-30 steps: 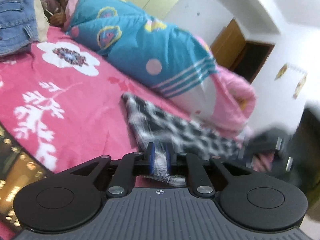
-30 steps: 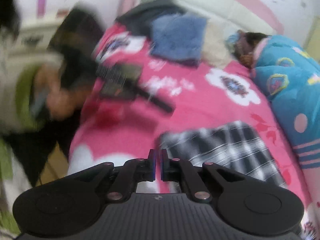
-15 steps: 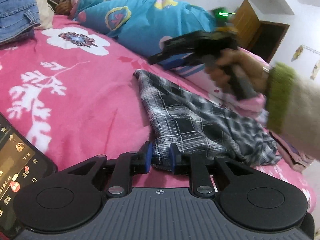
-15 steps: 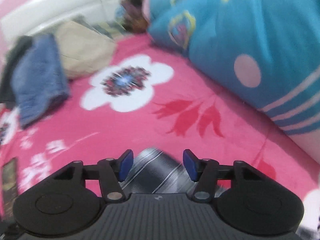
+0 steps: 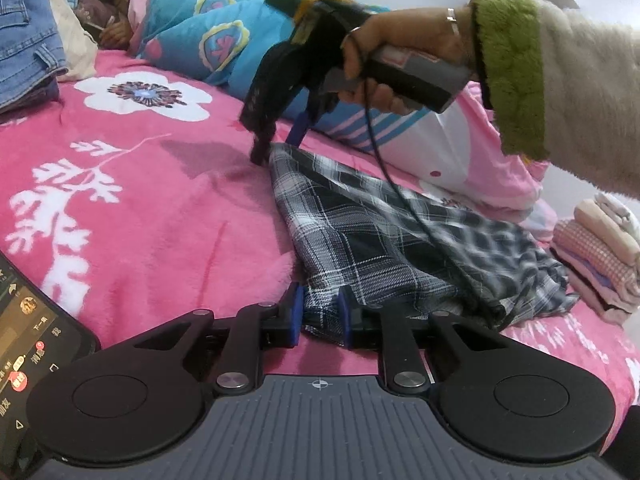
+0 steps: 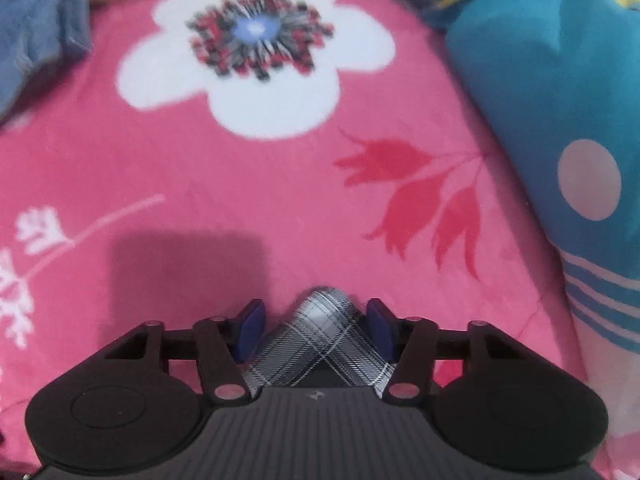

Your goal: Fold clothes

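Fleece, thick and pink with white flowers and leaf prints, covers the bed point(image 5: 168, 216) under both my tongs. Off to the left of my left gripper point(image 5: 319, 317) a phone point(image 5: 28, 340) with a lit screen lies on the blanket, and beyond it folded denim jeans point(image 5: 24, 40) are stacked by a cream pillow. My left tongs are clamped on the near corner of the checked garment point(image 5: 380, 240), a thin woven plaid in black, grey and white, which lies rumpled and spreads away to the right. At its far pointed corner my right gripper point(image 6: 316, 326) points steeply down; its blue pads point(image 6: 378, 326) stand either side of that rounded tip, and the jaws have just been closing without pressing on the cloth. My right hand point(image 5: 396, 60), in a fuzzy cream sleeve with a green cuff, holds the handle, its black cable trailing across the plaid. Beyond that, a person lies under a smooth teal quilt point(image 5: 208, 32) with round motifs, close behind the right tongs. Far right sits a pile of folded clothes point(image 5: 600, 256), soft pinks and creams.
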The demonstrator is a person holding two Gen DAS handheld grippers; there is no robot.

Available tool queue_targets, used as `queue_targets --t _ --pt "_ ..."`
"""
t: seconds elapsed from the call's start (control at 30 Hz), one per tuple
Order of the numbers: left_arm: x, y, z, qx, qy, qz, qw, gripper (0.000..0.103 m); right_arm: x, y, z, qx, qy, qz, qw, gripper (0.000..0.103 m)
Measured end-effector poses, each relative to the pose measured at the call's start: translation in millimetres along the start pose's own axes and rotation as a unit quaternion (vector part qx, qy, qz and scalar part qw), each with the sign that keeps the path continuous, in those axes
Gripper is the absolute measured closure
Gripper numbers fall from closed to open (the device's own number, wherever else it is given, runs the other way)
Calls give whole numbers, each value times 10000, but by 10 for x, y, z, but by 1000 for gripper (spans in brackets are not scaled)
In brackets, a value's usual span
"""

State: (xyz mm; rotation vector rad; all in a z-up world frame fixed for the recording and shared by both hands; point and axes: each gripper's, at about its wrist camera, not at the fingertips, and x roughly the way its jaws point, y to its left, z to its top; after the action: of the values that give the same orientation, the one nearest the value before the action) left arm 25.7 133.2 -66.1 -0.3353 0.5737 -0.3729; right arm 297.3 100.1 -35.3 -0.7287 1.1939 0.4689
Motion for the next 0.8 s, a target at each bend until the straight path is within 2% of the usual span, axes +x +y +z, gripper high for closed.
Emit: queue_targets --t 0.07,0.1,0.27,0.37,0.47,0.57,0.67,0.73,0.8 --pt "-4 0 -4 3 -4 -11 10000 92 6 4 -6 79 -53 -130 9999 87" --pt "-6 0 -6 4 -5 -17 10000 94 -23 7 -17 108 -156 -252 9995 94" --pt "-16 1 -16 11 -14 -46 10000 97 -193 60 -180 223 -708 -746 9944 96" --pt "-22 1 -23 16 -19 -63 10000 98 -124 99 -252 409 -895 -816 9918 96" --pt "-44 29 -29 -16 30 -101 9999 98 83 135 -266 631 -1141 -662 9892 97" --pt "-72 62 -40 -75 73 -147 9998 99 133 105 -300 725 -1775 -625 9795 95" --pt "-99 108 -45 -186 111 -219 9995 99 -139 -135 -396 1083 -2460 -425 9623 95" --pt "-107 138 -43 -271 135 -270 9992 99 -405 -318 -535 1268 -2771 -203 9522 95" --pt "-109 165 -38 -360 157 -318 9987 99 -546 -432 -691 1326 -2643 248 9550 94"
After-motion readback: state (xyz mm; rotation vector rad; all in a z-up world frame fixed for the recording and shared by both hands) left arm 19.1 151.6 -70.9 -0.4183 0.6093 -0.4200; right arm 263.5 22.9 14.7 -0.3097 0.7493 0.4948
